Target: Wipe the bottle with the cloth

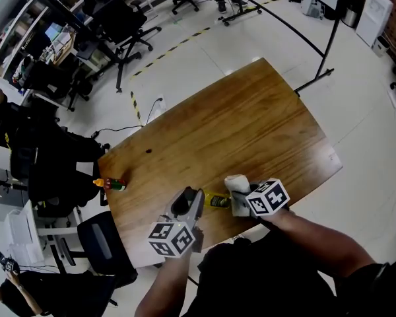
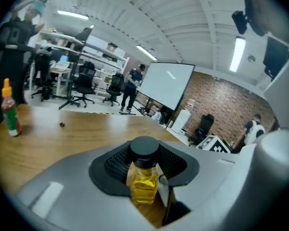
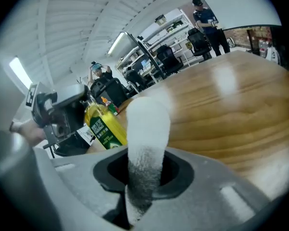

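A small bottle (image 1: 218, 201) of yellow liquid with a black cap lies level just above the table's near edge. My left gripper (image 1: 190, 205) is shut on its neck end. In the left gripper view the bottle (image 2: 144, 179) stands between the black pads, cap towards the camera's far side. My right gripper (image 1: 243, 202) is shut on a rolled white cloth (image 1: 237, 186), which sticks up right beside the bottle. In the right gripper view the cloth (image 3: 147, 129) rises from the jaws, and the green-labelled bottle (image 3: 104, 125) is just left of it, apart by a small gap.
The wooden table (image 1: 251, 124) stretches away from me. A red sauce bottle with a green cap (image 1: 111, 184) lies at its left edge; it also shows in the left gripper view (image 2: 9, 110). Black office chairs (image 1: 119, 25) and desks stand on the floor beyond.
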`<action>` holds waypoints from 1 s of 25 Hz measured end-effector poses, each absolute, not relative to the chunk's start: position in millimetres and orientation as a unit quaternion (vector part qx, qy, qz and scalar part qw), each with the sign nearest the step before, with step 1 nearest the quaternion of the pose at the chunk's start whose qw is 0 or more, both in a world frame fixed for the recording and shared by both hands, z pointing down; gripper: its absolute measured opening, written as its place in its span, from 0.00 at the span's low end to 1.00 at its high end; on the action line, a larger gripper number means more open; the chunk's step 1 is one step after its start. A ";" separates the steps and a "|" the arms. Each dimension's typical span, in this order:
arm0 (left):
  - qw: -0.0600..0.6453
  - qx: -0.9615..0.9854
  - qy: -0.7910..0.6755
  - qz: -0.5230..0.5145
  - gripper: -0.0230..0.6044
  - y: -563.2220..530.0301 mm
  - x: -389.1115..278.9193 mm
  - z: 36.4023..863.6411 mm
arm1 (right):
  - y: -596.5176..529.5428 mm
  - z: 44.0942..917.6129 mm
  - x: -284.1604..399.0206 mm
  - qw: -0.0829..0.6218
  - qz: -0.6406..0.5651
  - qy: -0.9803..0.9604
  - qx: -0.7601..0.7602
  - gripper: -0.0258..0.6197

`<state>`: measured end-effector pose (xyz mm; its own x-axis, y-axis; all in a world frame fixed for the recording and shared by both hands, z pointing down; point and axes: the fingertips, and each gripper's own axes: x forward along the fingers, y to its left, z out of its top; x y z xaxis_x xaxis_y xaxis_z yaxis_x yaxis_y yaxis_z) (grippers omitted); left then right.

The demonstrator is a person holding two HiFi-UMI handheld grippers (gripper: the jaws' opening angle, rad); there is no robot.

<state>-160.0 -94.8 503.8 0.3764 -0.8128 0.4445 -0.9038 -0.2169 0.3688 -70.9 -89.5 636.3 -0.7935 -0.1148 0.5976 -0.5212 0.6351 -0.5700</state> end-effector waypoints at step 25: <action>-0.087 0.920 -0.190 0.333 0.32 32.1 -28.0 501.7 | -58.6 555.6 -125.1 0.191 0.407 -0.892 -0.036 0.15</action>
